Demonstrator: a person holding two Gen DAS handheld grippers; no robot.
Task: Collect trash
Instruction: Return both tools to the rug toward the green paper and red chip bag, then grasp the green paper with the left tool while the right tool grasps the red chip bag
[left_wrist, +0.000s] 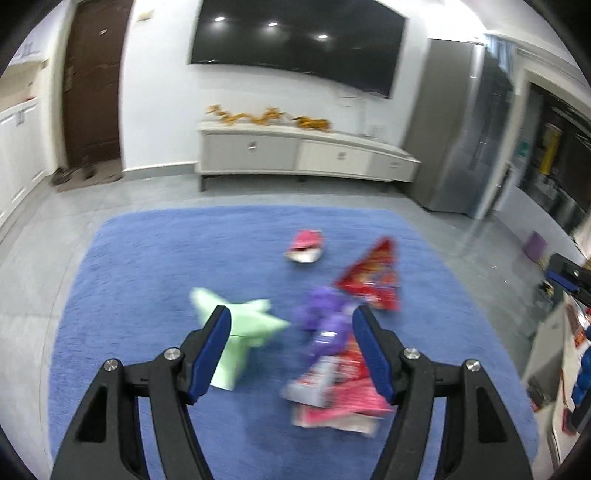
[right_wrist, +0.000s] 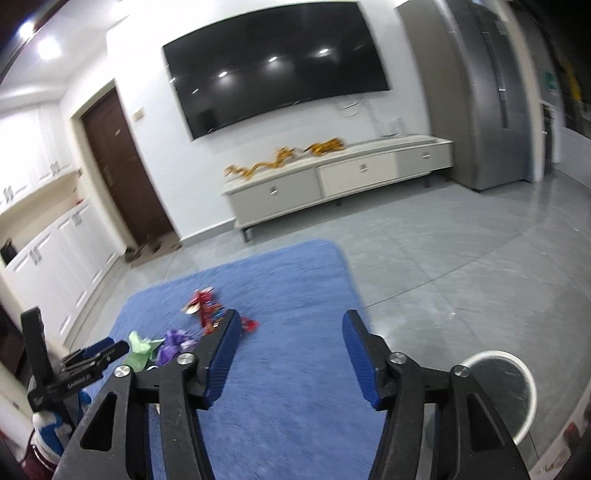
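Note:
Several pieces of trash lie on a blue rug (left_wrist: 155, 266): a green crumpled paper (left_wrist: 243, 332), a purple wrapper (left_wrist: 325, 314), a red triangular packet (left_wrist: 373, 280), a pink and white wrapper (left_wrist: 306, 247) and a pink packet (left_wrist: 332, 395). My left gripper (left_wrist: 291, 317) hovers open over the green paper and purple wrapper, holding nothing. My right gripper (right_wrist: 291, 321) is open and empty above the rug (right_wrist: 295, 288), to the right of the trash pile. The red packet (right_wrist: 205, 308), green paper (right_wrist: 142, 347) and purple wrapper (right_wrist: 171, 341) lie left of it. The left gripper's body (right_wrist: 74, 369) shows at the left edge.
A white round bin (right_wrist: 511, 391) stands on the grey tile floor at lower right of the right wrist view. A low white TV cabinet (left_wrist: 303, 155) and a wall TV (left_wrist: 295, 40) are at the back, a grey fridge (left_wrist: 461, 129) to the right, a brown door (left_wrist: 92, 85) to the left.

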